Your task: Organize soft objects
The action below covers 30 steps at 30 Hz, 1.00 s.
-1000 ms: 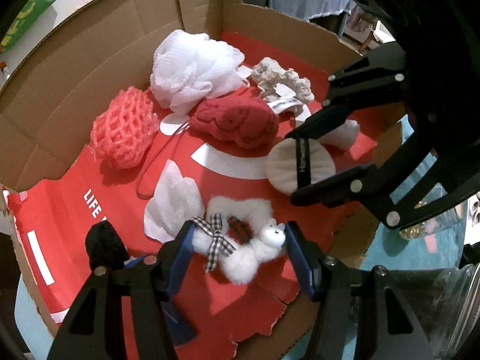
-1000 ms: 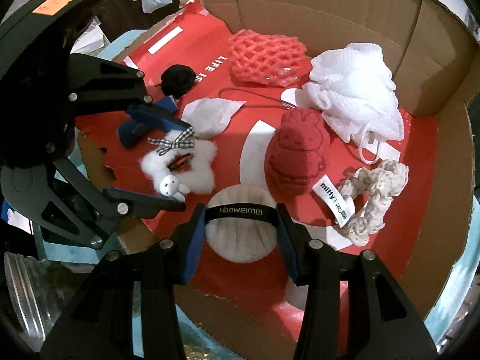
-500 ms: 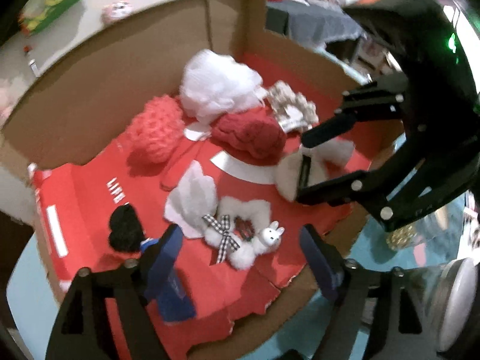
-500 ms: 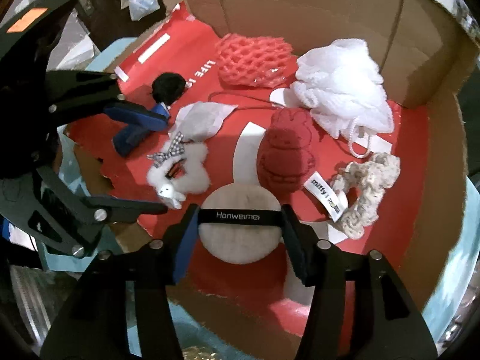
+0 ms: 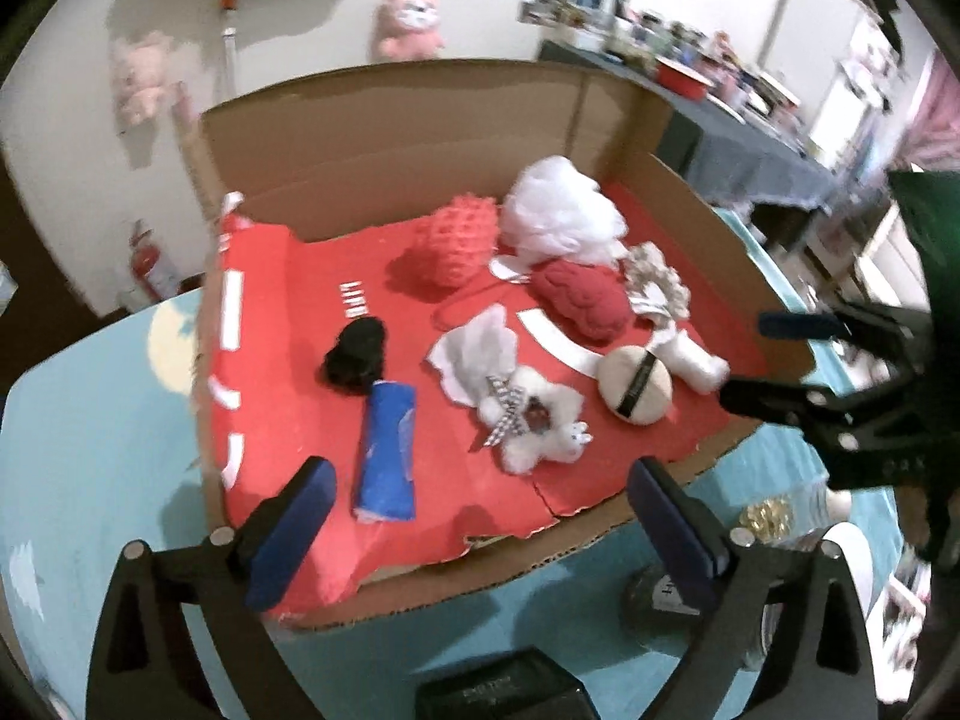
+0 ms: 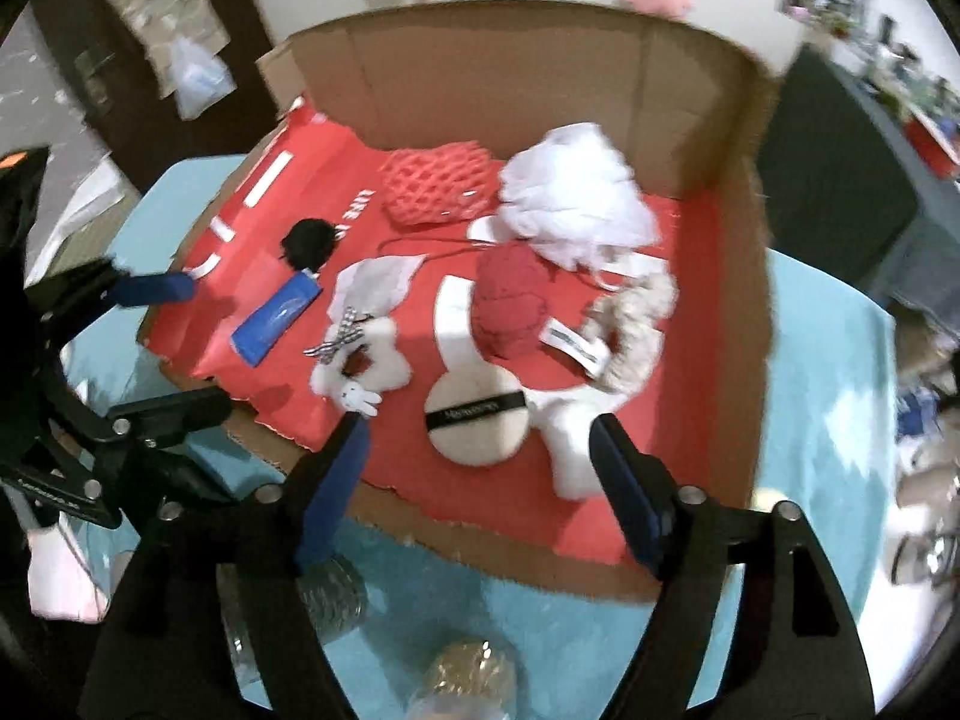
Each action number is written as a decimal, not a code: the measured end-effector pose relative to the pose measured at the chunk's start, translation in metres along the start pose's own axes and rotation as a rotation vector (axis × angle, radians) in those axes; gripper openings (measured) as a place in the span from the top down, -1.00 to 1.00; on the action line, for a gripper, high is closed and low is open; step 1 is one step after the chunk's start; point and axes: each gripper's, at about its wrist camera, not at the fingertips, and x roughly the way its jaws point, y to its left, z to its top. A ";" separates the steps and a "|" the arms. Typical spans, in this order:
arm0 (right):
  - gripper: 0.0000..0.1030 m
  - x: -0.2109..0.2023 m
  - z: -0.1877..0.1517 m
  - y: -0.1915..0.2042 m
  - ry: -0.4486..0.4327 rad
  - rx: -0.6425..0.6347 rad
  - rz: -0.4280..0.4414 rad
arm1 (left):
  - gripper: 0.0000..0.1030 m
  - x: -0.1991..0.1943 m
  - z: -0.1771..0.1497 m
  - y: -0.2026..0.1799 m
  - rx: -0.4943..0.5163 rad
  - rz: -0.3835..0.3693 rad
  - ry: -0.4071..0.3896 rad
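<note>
Left wrist view: cardboard box [image 5: 420,96] ahead of the left gripper [image 5: 480,510], holding white fluffy scrunchie [image 5: 534,420], powder puff [image 5: 636,384], red plush [image 5: 585,300]. Jaws spreading, nothing between. Right gripper [image 6: 480,480] opening too, puff just beyond its tips.

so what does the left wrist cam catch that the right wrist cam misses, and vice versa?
Left wrist only: a red fire extinguisher by the wall and a black box at the near edge.
Right wrist only: a hanging plastic bag and a steel scourer on the table.
Both: the cardboard box, puff, white mesh sponge, blue tube, and each gripper, left and right, opening with nothing between its jaws.
</note>
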 end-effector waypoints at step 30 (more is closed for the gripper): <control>-0.54 0.028 -0.032 -0.015 -0.009 0.205 -0.078 | -0.99 0.033 -0.018 -0.001 -0.139 0.141 0.026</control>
